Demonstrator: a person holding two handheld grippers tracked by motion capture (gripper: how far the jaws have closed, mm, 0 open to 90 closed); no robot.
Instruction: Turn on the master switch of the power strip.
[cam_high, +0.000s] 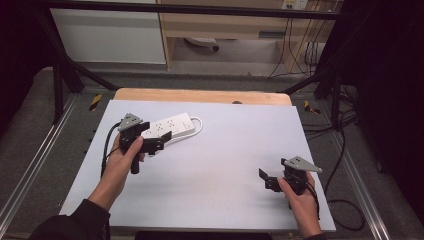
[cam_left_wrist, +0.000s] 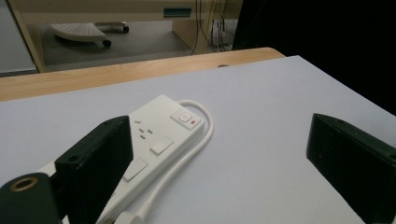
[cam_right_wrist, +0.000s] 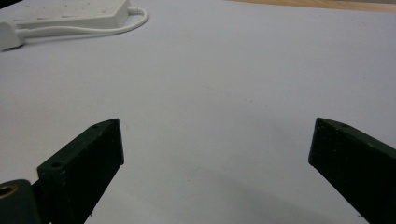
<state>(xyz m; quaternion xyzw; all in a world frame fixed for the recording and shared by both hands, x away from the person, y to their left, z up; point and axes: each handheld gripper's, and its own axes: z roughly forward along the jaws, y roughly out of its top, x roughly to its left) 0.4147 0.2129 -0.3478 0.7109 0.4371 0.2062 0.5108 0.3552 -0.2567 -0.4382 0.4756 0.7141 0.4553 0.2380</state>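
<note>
Strip (cam_high: 167, 127) – just beside left claw (cam_high: 159, 141) | both claws wide, empty – right claw (cam_high: 266, 179) well apart

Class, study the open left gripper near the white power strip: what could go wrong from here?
The left gripper is open over the power strip; closing off-centre might skew or push it. The white cord loops beside the strip, so a jaw may pinch it. The right gripper is far away and cannot steady it.
</note>
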